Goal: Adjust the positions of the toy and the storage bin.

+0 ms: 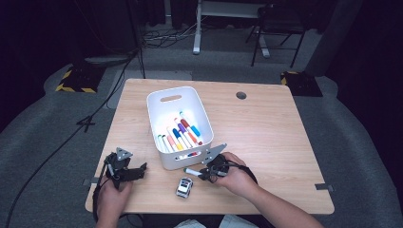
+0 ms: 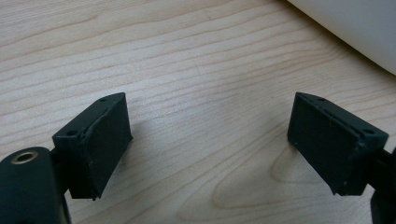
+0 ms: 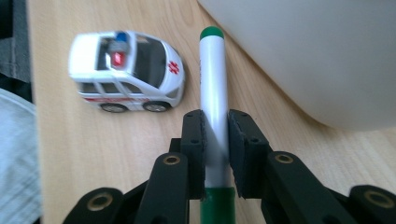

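My right gripper (image 1: 203,174) (image 3: 215,120) is shut on a white marker (image 1: 192,171) (image 3: 212,70) with green ends, held low over the table just in front of the white bin (image 1: 158,102) (image 3: 303,56). The marker points left toward a small white toy ambulance (image 1: 184,187) (image 3: 126,72) standing on the wood beside it. Several coloured markers (image 1: 183,135) lie inside the bin. My left gripper (image 1: 141,169) (image 2: 210,135) rests open at the table's front left, nothing between its pads but bare wood, with the bin's corner (image 2: 355,28) at the upper right.
The wooden table (image 1: 266,128) has a cable hole (image 1: 241,95) at the back right. A black chair (image 1: 278,28) and a desk leg (image 1: 196,28) stand beyond the table on grey carpet. Cables trail off the table's left side.
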